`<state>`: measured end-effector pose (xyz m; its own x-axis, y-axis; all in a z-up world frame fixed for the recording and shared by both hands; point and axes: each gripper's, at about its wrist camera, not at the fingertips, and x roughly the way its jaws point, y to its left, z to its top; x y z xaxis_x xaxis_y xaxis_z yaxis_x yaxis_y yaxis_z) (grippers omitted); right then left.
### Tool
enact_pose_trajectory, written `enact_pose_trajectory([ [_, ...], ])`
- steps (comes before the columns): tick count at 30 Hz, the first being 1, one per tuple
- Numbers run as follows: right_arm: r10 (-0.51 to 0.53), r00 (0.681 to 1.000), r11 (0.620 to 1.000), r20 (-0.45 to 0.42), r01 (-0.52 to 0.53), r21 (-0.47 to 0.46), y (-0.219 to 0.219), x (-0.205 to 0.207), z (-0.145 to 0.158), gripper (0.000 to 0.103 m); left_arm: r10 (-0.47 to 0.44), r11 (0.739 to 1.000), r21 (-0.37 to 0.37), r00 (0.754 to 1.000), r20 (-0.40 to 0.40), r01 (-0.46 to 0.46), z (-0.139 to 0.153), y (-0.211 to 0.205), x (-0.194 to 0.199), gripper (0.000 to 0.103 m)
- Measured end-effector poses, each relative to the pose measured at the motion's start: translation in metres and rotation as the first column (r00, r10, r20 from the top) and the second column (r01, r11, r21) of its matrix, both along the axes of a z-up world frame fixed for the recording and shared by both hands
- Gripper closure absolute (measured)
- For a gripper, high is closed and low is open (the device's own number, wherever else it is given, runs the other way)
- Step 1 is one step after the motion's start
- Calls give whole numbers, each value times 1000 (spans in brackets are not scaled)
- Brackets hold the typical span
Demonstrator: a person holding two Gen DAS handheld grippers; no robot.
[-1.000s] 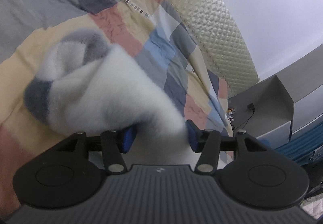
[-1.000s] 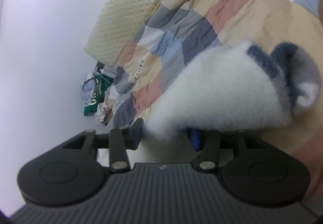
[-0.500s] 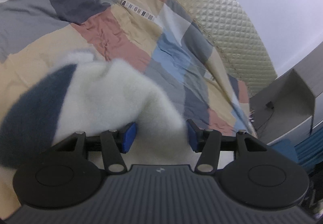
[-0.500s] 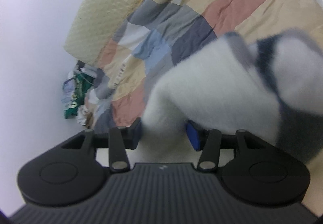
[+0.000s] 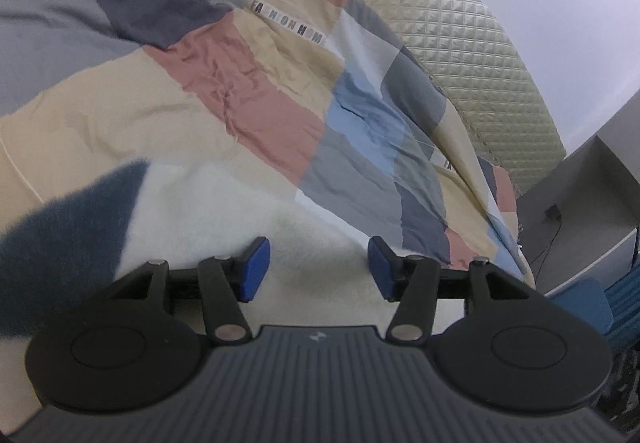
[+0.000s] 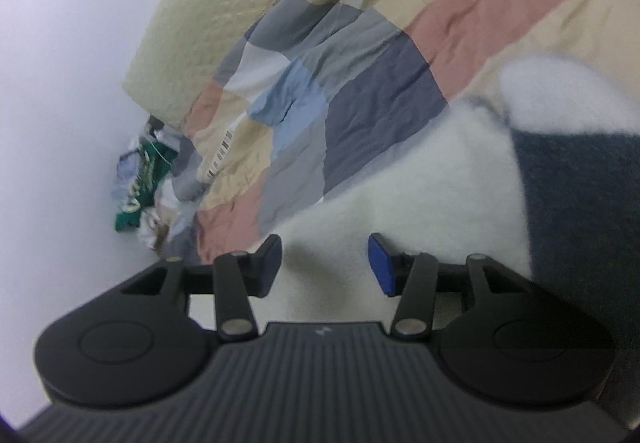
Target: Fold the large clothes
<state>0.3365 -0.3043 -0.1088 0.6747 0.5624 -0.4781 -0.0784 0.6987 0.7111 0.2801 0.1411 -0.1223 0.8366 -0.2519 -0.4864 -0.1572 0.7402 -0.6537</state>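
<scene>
Your left gripper [image 5: 317,263] is opening off the fleece [image 5: 224,211]; whether the right gripper [image 6: 325,263] is pinching, I cannot tell. The fold, sprawling toward twelve o'clock, is risking springing apart on the quilt [image 5: 248,95].

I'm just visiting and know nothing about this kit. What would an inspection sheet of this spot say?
Surface: patchwork bedcover, wrinkled.
Job's things: white fleece garment with navy patches, lying on the cover.
Clutter: heap of packets beside the bed.
Grippers: left gripper, jaws have just been opening, fleece between them, not pinched; right gripper, fleece fills the gap, grip unclear.
Cables: black cable on the grey cabinet.
Surroundings: quilted cream panel along the bed's edge, pale wall.
</scene>
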Motion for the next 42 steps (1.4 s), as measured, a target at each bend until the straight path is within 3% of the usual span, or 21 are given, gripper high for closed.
enact_pose_trajectory([
  [2,12,1000,1000,11,-12,16,-1,-4,8,43,-20,1000,2,1000,9,20,8,-1,-5,26],
  [4,19,999,999,30,-20,43,-4,-12,17,35,-21,999,37,999,29,20,20,-5,-15,23],
  [7,8,997,999,81,-10,30,-11,-27,36,33,-1,984,179,998,61,-10,41,-13,-36,22],
  [10,-46,989,996,144,57,-73,-23,-44,55,27,59,952,297,997,46,-70,51,-14,-54,22],
  [13,-91,979,958,183,137,-253,-33,-51,68,25,106,931,354,994,-25,-90,47,-6,-60,22],
  [16,-85,981,907,175,149,-394,-40,-46,67,25,151,928,356,985,-83,-112,34,5,-57,22],
  [21,-146,984,924,101,172,-341,-63,-29,48,27,217,918,358,971,-98,-169,24,21,-44,22],
  [25,-255,965,884,63,259,-390,-72,-19,36,26,255,901,390,960,-120,-190,15,26,-31,22],
  [29,-239,970,945,-32,225,-236,-84,-11,15,25,243,937,291,958,-150,-192,3,38,-21,23],
  [32,-201,978,948,-48,182,-260,-72,-3,8,26,241,949,246,958,-157,-198,-2,40,-18,23],
  [34,-185,982,932,-34,165,-322,-60,-2,7,28,240,950,242,958,-157,-198,-4,39,-16,28],
  [37,-170,985,919,2,160,-360,-51,-4,13,48,227,953,241,959,-171,-182,-4,37,-14,52],
  [39,-166,986,918,32,166,-359,-51,-8,20,65,229,944,274,963,-144,-183,3,33,-17,72],
  [42,-166,981,921,98,190,-340,-50,-16,34,73,192,941,294,980,-55,-168,21,28,-27,81],
])
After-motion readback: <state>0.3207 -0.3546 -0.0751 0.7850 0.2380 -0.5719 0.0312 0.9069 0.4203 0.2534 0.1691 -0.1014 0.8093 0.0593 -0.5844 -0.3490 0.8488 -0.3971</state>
